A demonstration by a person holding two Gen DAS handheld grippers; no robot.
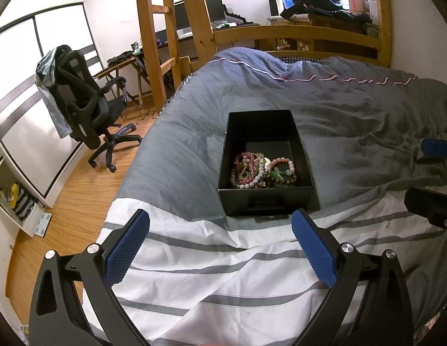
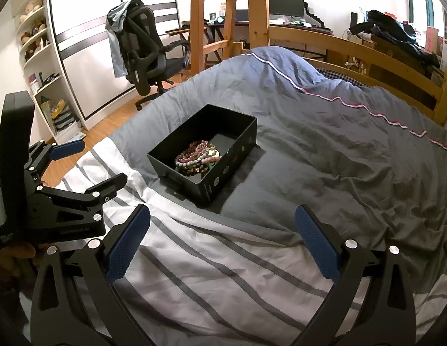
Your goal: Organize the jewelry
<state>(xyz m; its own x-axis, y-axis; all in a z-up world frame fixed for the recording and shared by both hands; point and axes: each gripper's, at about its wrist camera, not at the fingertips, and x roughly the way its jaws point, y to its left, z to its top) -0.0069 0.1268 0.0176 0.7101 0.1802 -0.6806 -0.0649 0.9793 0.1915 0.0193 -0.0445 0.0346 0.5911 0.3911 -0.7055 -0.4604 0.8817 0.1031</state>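
At the far left an office chair point(image 1: 90, 106) stands on the wood floor point(image 1: 79, 201) beside the bed. The left gripper point(image 1: 220, 248) hovers over the striped sheet point(image 1: 223, 274), jaws spread wide and holding nothing. Just beyond its fingertips sits the black box point(image 1: 265, 201) on the grey duvet point(image 1: 353, 132) — the beaded bracelets point(image 1: 262, 170) lie heaped at its near end. Further right, the right gripper point(image 2: 222, 242) is likewise spread and empty, well short of the box.

Soft daylight, sharp focus, fisheye-warped dark corners
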